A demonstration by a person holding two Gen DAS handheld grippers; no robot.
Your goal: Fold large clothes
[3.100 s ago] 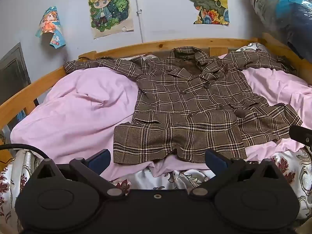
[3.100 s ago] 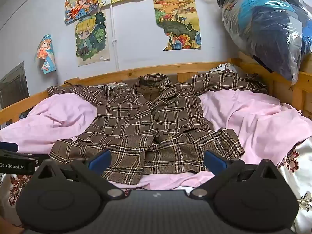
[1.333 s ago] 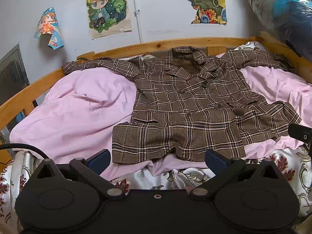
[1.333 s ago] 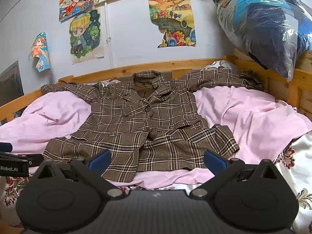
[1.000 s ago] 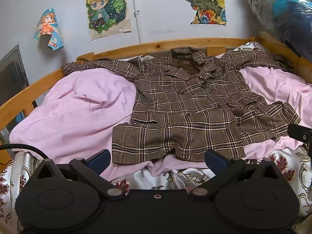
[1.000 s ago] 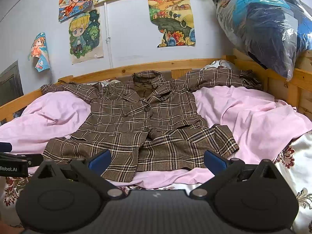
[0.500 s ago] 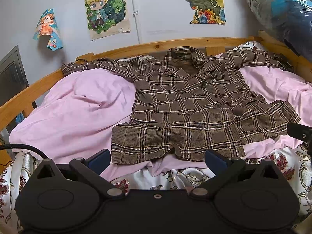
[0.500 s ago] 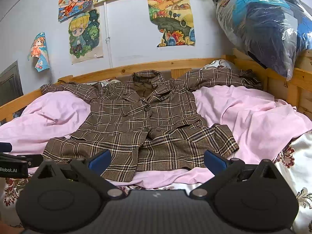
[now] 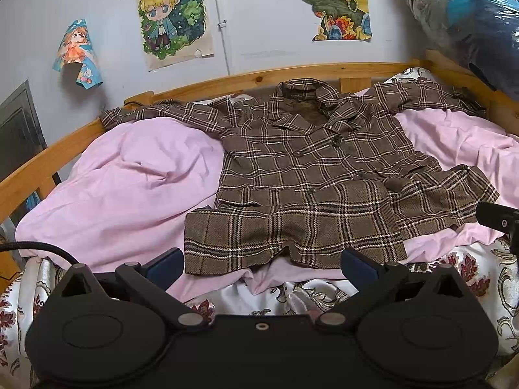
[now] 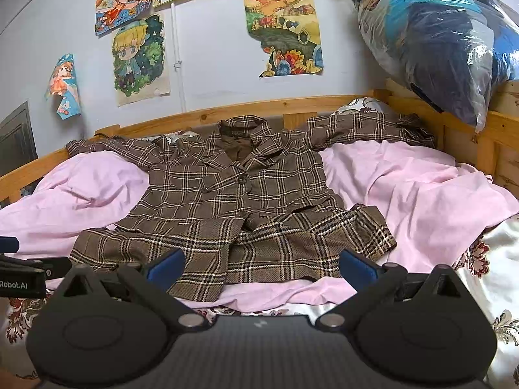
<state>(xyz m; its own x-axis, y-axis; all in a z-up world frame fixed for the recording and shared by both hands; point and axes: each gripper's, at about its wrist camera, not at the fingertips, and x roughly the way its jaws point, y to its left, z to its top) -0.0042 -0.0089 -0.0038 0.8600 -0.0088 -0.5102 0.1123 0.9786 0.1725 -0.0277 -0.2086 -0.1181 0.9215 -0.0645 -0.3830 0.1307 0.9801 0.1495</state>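
Note:
A brown plaid coat (image 9: 311, 188) lies spread face up on a pink sheet (image 9: 136, 188), collar at the far headboard, sleeves stretched out left and right. It also shows in the right wrist view (image 10: 233, 207). My left gripper (image 9: 262, 264) is open and empty, hovering just short of the coat's near hem. My right gripper (image 10: 261, 265) is open and empty, also just before the hem. Each gripper shows at the edge of the other's view.
A wooden bed frame (image 9: 246, 79) rings the bed. A floral quilt (image 9: 266, 295) lies under the pink sheet at the near edge. A plastic bag of bedding (image 10: 438, 35) sits on the right rail. Posters hang on the wall.
Both grippers have barely shifted; the coat lies as before and both stay open.

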